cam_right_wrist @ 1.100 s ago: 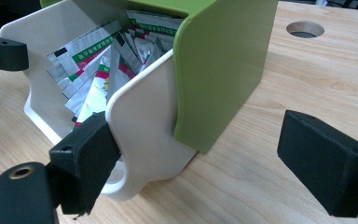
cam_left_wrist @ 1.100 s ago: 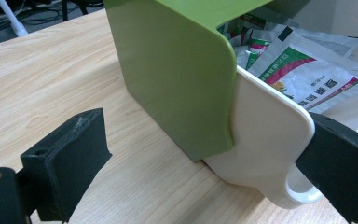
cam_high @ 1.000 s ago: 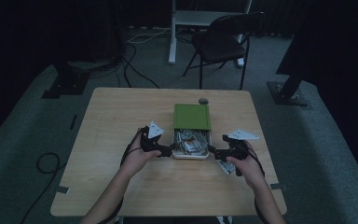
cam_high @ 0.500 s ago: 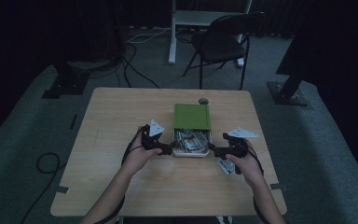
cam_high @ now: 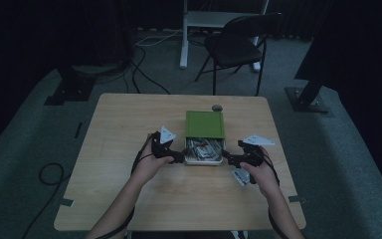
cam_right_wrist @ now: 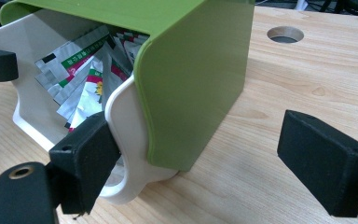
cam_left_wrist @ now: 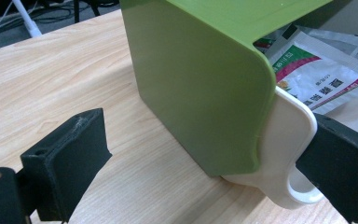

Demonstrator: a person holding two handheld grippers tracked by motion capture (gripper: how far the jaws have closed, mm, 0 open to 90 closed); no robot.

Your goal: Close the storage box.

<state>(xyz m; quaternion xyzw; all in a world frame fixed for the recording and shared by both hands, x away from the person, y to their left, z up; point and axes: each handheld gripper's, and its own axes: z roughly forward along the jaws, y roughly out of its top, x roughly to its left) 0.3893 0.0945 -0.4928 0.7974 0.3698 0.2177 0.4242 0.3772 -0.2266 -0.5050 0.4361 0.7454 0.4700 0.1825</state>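
Flanking the white drawer [cam_high: 205, 158] of the green box [cam_high: 205, 124], both my grippers [cam_high: 178, 156] [cam_high: 227, 160] spread; pull handles evenly, keeping sachets [cam_right_wrist: 86, 79] inside.

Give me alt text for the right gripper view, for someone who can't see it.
A green box with a white drawer slid partly out, full of foil sachets, sits on a wooden table. The open right gripper straddles the box's near corner, one black jaw against the drawer's white handle.
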